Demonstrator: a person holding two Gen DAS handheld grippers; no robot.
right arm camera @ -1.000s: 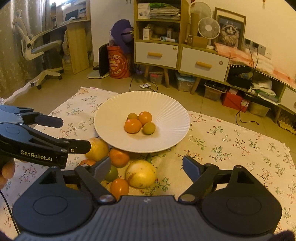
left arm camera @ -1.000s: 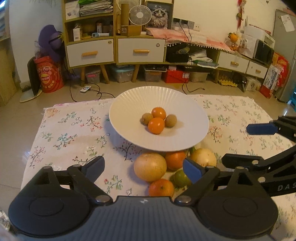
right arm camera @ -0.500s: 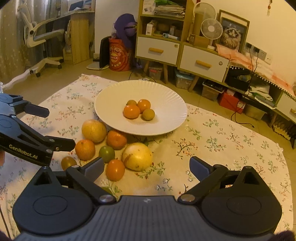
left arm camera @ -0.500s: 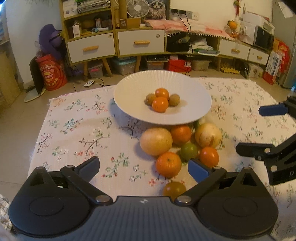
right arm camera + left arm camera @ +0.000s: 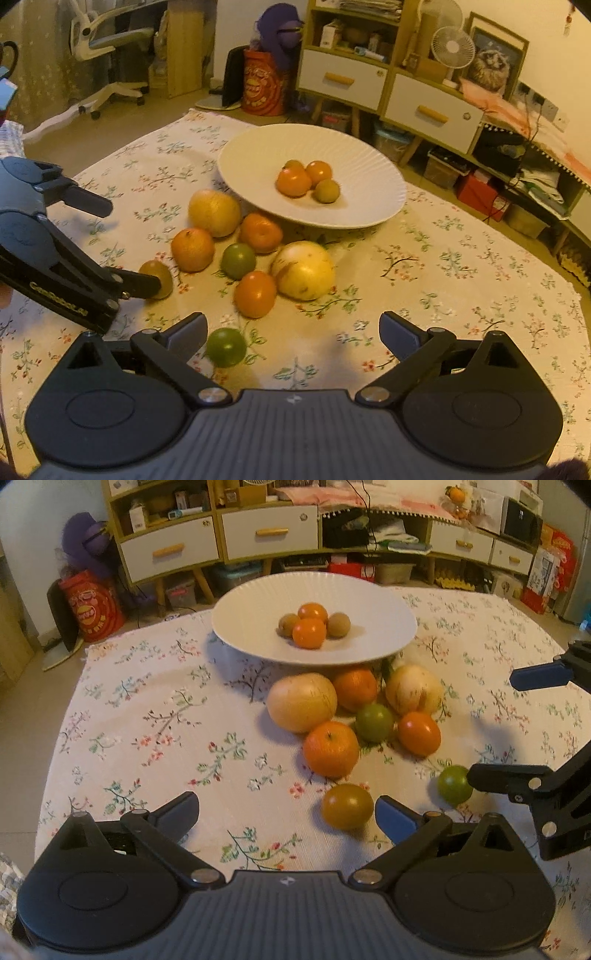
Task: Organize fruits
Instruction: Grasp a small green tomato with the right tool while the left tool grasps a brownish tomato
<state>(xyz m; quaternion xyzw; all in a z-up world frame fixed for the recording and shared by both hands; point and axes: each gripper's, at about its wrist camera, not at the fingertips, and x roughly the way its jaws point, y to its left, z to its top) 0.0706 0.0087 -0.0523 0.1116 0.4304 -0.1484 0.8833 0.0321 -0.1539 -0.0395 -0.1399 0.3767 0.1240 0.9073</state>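
A white ribbed plate (image 5: 384, 602) (image 5: 369, 162) holds two small oranges and two brownish fruits. Loose fruit lies in front of it on the flowered cloth: two big pale yellow ones (image 5: 302, 701) (image 5: 303, 269), several oranges (image 5: 331, 748) and a green fruit (image 5: 374, 722). My left gripper (image 5: 288, 814) (image 5: 110, 242) is open above the cloth, and a yellow-brown fruit (image 5: 347, 805) (image 5: 157, 277) sits just inside its right finger. My right gripper (image 5: 294, 332) (image 5: 532, 731) is open too, with a small green fruit (image 5: 226, 347) (image 5: 455, 784) next to its left finger.
The cloth (image 5: 147, 720) covers a low surface that ends at the floor on the left and far side. Cabinets with drawers (image 5: 269, 535), a red drum (image 5: 92, 609) and an office chair (image 5: 107, 44) stand beyond it.
Both grippers have sunk and tipped down toward the cloth, so more loose fruit shows in front of the plate. Both pairs of jaws have spread wider, the right one more.
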